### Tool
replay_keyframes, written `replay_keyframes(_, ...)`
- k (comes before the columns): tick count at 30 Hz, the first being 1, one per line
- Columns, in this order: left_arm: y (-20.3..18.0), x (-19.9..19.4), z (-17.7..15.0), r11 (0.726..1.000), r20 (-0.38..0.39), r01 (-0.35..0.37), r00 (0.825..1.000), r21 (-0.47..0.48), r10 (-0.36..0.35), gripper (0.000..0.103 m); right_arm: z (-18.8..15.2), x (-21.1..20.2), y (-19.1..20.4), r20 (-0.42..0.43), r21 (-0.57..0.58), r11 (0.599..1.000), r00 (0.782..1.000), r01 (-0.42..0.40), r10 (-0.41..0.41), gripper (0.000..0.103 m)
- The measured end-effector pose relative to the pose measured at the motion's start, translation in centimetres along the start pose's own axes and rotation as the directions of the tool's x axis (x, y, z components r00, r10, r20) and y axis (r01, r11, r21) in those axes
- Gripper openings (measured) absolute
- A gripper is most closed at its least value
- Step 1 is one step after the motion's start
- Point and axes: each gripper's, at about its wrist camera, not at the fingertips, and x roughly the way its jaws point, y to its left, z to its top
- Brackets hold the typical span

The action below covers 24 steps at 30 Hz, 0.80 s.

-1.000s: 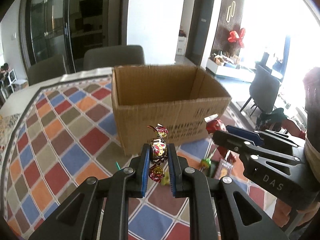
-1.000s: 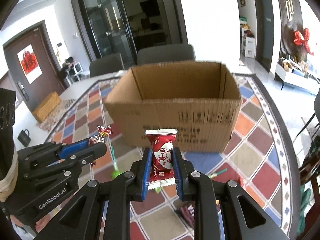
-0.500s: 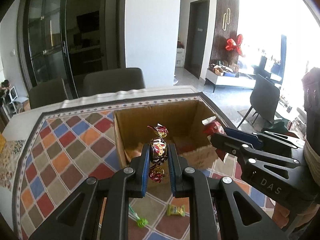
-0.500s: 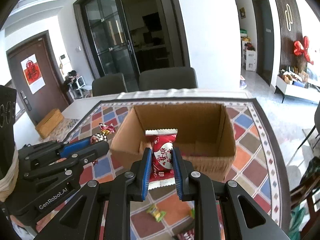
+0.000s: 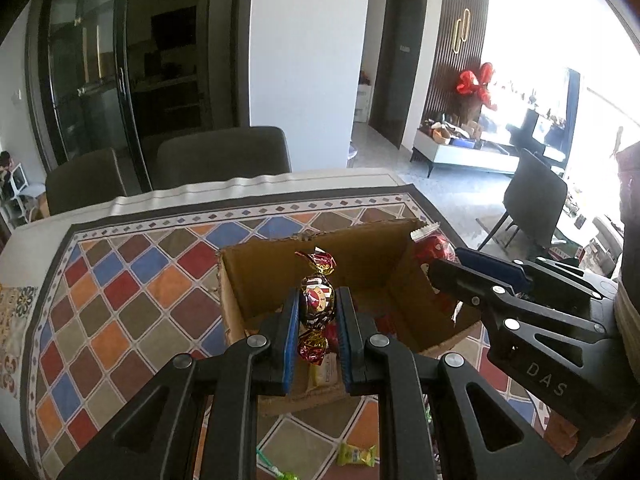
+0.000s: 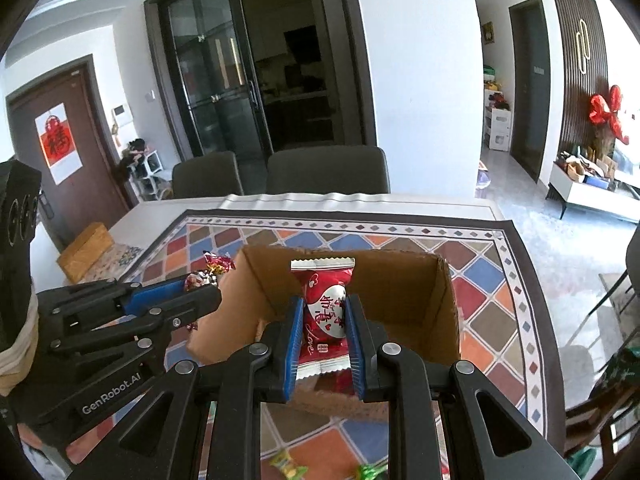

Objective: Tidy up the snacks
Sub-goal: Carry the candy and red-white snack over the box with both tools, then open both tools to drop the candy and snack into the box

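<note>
Both grippers carry a snack w/ the cardboard box [image 5: 360, 276] just ahead of and below the tips, prob. so each piece can drop straight in once the jaws let go.

Left gripper [image 5: 318, 312] is clenched on a foil-wrapped candy [image 5: 318, 302], twist ends sticking out above and below the pads, so the grip sits on the firm middle. Right gripper [image 6: 324, 320] is clamped on a red snack packet [image 6: 324, 308], held upright by its flat sides, crimped top edge free above the pads.

Left view only: snacks already on the box floor beyond its fingers, plus a yellow-green candy [image 5: 356, 455] on the checked tablecloth [image 5: 120, 304] nearer the cam. It shows the packet side-on, at the box's right wall.

Right view only: the packet's printed face, the foil candy to its left just outside the box's left wall, and a green candy [image 6: 370, 472] on the cloth.
</note>
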Motion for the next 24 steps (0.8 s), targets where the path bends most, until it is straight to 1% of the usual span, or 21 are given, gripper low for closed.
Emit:
replay_keyframes(3,0.1,1.0,0.2,1.000,-0.006,-0.015,1.000,0.007,0.015,0.019,0.2,0.8,-0.3,-0.009,0.003,1.000,1.000,0.016,-0.016,0.022)
replay_keyframes(5,0.0,1.4,0.4,0.999,-0.008,-0.036,0.999,0.013,0.036,0.028,0.2,1.1,-0.6,-0.009,0.008,1.000,1.000,0.026,-0.026,0.022)
replay_keyframes(6,0.0,1.4,0.4,0.999,-0.006,-0.040,0.999,0.013,0.041,0.035,0.1,1.2,-0.7,-0.006,0.009,0.999,0.999,0.032,-0.032,0.024)
replay_keyframes(7,0.1,1.2,0.2,0.999,0.001,-0.043,0.999,0.011,0.043,0.036,0.0,1.3,-0.8,-0.011,0.010,0.999,0.999,0.039,-0.039,0.025)
replay_keyframes(9,0.1,0.8,-0.1,0.998,0.004,-0.052,0.999,0.017,0.052,0.036,0.0,1.3,-1.1,-0.012,0.030,0.998,0.999,0.047,-0.047,0.035)
replay_keyframes(10,0.1,0.6,-0.2,0.998,0.007,-0.056,0.998,0.018,0.055,0.036,-0.1,1.2,-1.2,-0.010,0.032,0.998,0.999,0.047,-0.047,0.036)
replay_keyframes(17,-0.1,-1.9,-2.0,0.997,0.038,-0.077,0.996,0.025,0.076,0.039,-1.7,-0.3,0.0,0.001,-0.006,0.999,0.999,0.040,-0.040,0.036)
replay_keyframes(22,-0.3,-3.6,-3.7,0.996,0.050,-0.080,0.996,0.033,0.078,0.039,-2.8,-1.7,1.1,0.013,-0.027,1.000,1.000,0.009,-0.009,0.036)
replay_keyframes(24,-0.2,-4.3,-4.4,0.997,0.051,-0.071,0.996,0.030,0.069,0.040,-3.3,-2.3,1.6,0.019,-0.032,0.999,1.000,-0.006,0.007,0.036)
